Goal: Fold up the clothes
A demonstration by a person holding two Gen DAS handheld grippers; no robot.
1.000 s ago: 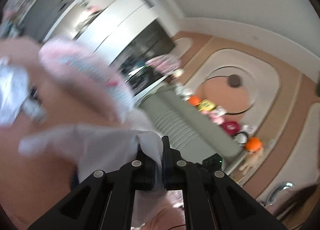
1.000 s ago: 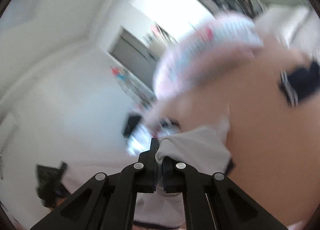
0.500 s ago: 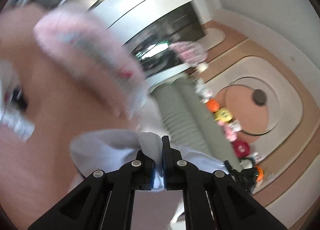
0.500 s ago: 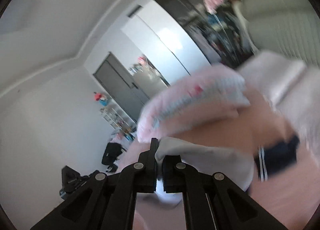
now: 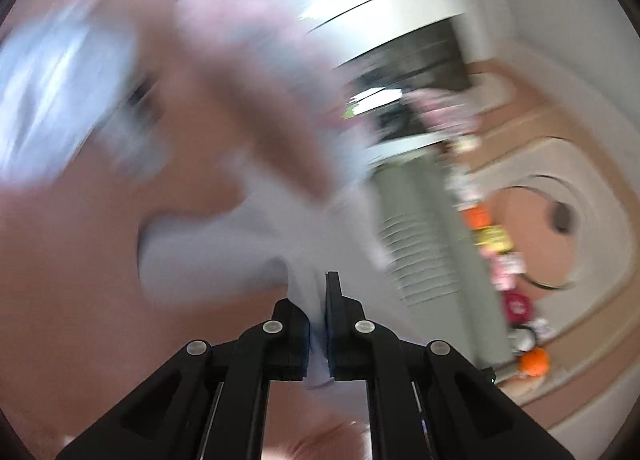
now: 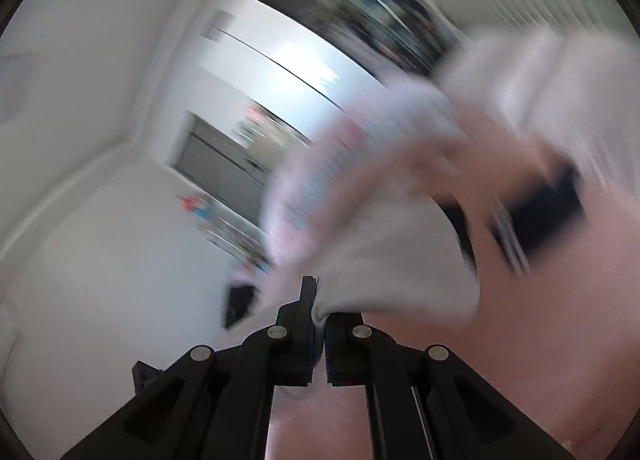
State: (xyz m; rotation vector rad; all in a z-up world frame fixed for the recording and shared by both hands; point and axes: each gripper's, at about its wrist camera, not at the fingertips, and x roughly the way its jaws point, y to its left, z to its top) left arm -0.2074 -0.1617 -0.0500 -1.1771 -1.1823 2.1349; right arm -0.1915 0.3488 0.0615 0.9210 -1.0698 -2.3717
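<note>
Left gripper (image 5: 318, 312) and right gripper (image 6: 318, 312) each clamp the white garment (image 5: 224, 244); thin bites risk slipping during swinging.

Both views are swinging and blurring more than a moment ago. In the left wrist view the white garment (image 5: 224, 256) is spreading wider over the pink bed (image 5: 72, 300). In the right wrist view the dark striped garment (image 6: 548, 212) is sliding back toward the right edge.
</note>
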